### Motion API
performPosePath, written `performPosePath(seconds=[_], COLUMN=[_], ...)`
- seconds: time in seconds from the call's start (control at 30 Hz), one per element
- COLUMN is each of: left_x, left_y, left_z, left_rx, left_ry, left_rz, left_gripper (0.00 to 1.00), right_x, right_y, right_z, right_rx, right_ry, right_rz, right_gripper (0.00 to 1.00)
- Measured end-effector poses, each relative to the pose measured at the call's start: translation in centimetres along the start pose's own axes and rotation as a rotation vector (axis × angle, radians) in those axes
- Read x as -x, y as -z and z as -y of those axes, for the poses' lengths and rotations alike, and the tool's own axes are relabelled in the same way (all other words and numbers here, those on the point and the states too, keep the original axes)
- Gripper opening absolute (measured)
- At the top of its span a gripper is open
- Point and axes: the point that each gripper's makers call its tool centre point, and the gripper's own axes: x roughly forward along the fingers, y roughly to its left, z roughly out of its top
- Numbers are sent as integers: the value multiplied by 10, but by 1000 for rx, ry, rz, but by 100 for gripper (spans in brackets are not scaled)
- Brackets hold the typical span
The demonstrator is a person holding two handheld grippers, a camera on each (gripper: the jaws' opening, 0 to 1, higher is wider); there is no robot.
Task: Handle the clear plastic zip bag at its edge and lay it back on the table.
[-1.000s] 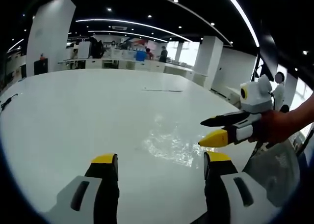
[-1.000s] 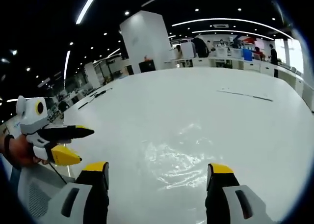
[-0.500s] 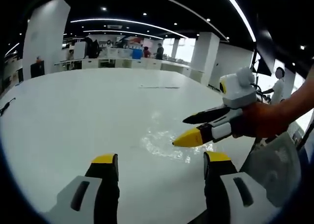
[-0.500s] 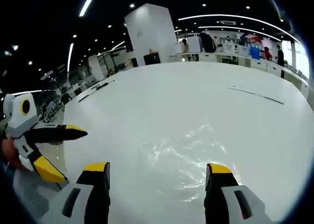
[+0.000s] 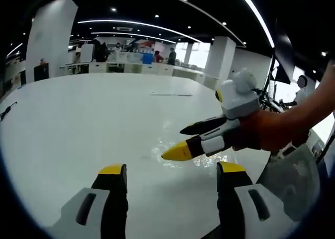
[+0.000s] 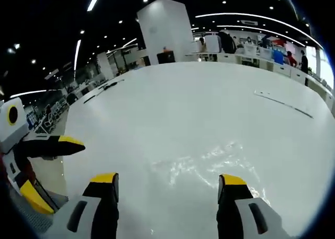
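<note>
On the white table (image 5: 78, 118), toward its near edge: one clear plastic zip bag (image 6: 209, 163), lying flat and crinkled, showing mostly as glare; contents and any printing cannot be made out. Left gripper (image 5: 166, 173): yellow-tipped jaws apart, nothing between them, hanging over the near edge. Right gripper (image 5: 180, 142): enters the left gripper view from the right, held in a person's hand (image 5: 269, 131), jaws apart, tips over the bag's edge; contact with the bag cannot be told. Far part of the table: a thin dark strip (image 6: 282, 102) and a dark cable (image 6: 102, 89) near the side edge.
</note>
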Motion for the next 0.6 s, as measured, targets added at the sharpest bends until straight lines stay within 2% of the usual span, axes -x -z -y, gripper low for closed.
performPosePath(seconds=[0.33, 0.5, 0.6], left_x=[0, 0, 0], left_y=[-1, -1, -1], left_z=[0, -3, -3], left_rx=[5, 14, 16], left_ry=[-4, -6, -5], left_rz=[1, 7, 7], left_gripper=[67, 67, 66], right_x=[-25, -30, -33], right_y=[0, -5, -1], right_z=[4, 4, 2], right_rx=[50, 55, 76], right_ry=[13, 22, 20], right_rz=[-35, -29, -46], right_gripper=[75, 72, 72])
